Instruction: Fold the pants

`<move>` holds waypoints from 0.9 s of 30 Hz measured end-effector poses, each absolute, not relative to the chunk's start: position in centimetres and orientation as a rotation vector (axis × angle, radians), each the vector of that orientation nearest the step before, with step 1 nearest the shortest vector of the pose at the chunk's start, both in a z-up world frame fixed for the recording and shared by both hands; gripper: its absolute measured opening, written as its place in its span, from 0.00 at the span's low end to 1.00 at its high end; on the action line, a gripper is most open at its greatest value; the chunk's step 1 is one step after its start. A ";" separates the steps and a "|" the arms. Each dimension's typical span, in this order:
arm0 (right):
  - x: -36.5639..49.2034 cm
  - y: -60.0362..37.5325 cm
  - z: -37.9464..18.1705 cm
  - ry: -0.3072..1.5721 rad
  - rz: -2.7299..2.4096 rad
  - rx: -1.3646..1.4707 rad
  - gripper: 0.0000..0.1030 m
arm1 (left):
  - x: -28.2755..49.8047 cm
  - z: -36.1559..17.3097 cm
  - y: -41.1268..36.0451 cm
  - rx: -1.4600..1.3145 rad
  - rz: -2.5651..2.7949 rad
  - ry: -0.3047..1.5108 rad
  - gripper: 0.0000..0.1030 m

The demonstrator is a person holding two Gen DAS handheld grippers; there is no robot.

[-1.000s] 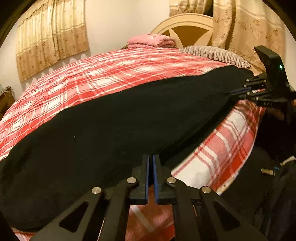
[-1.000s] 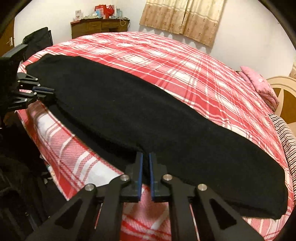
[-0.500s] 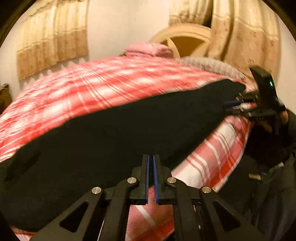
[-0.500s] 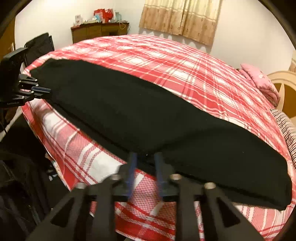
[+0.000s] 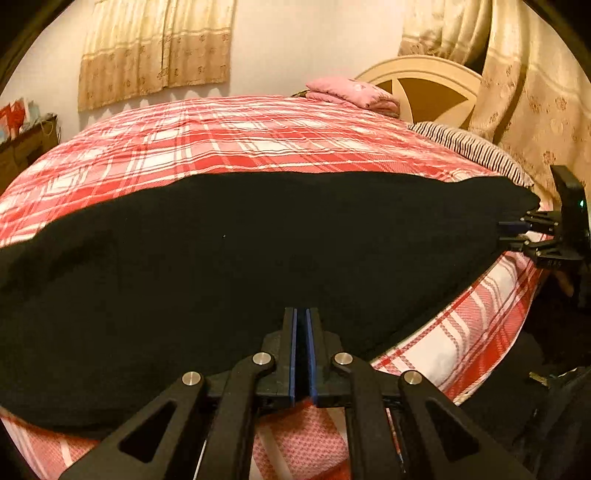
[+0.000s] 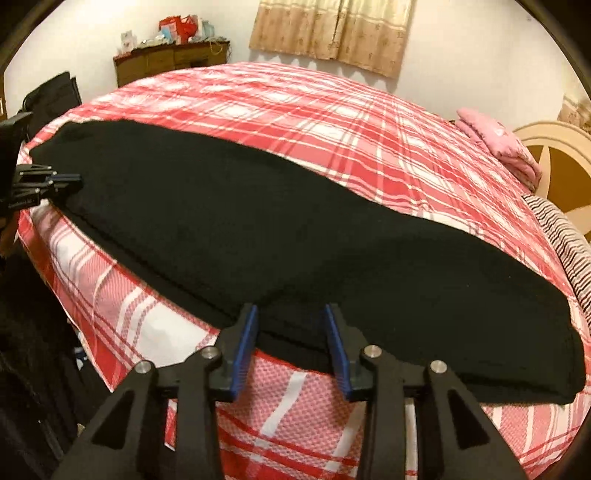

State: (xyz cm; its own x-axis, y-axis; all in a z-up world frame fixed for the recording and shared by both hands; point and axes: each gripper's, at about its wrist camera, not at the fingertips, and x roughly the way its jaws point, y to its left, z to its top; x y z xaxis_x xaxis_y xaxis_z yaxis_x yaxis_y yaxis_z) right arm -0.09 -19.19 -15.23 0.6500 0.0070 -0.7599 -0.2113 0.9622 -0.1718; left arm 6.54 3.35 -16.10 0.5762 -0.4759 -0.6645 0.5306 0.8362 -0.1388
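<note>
Plaid bed: left gripper pinching black pants; right gripper angled down, opening.

A bed with a red-and-white plaid cover filled most of the room. At its head stood a cream, arched headboard with brown panels, and near it lay a folded pink cloth and a striped pillow. The walls were plain and pale under warm, dim light. Beige patterned curtains hung on the far wall, and more drapes hung beside the headboard. A dark wooden dresser against the wall carried cards and small clutter.
</note>
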 end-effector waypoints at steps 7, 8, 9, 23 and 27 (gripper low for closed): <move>-0.6 -18.6 -13.8 0.842 0.150 -0.236 0.39 | 5.9 -12.7 7.3 0.112 -0.486 0.629 0.08; -0.5 -18.2 -13.4 0.833 0.164 -0.235 0.40 | 6.4 -13.0 8.1 0.104 -0.466 0.648 0.15; -0.3 -17.6 -12.9 0.824 0.185 -0.232 0.42 | 6.9 -13.5 8.7 0.097 -0.446 0.663 0.20; 15.7 -6.3 -9.6 0.898 0.527 -0.022 0.46 | 5.9 -17.2 8.0 0.173 -0.499 0.681 0.65; 20.9 -3.0 -10.9 0.980 0.565 0.112 0.46 | 5.7 -17.4 7.9 0.185 -0.511 0.671 0.65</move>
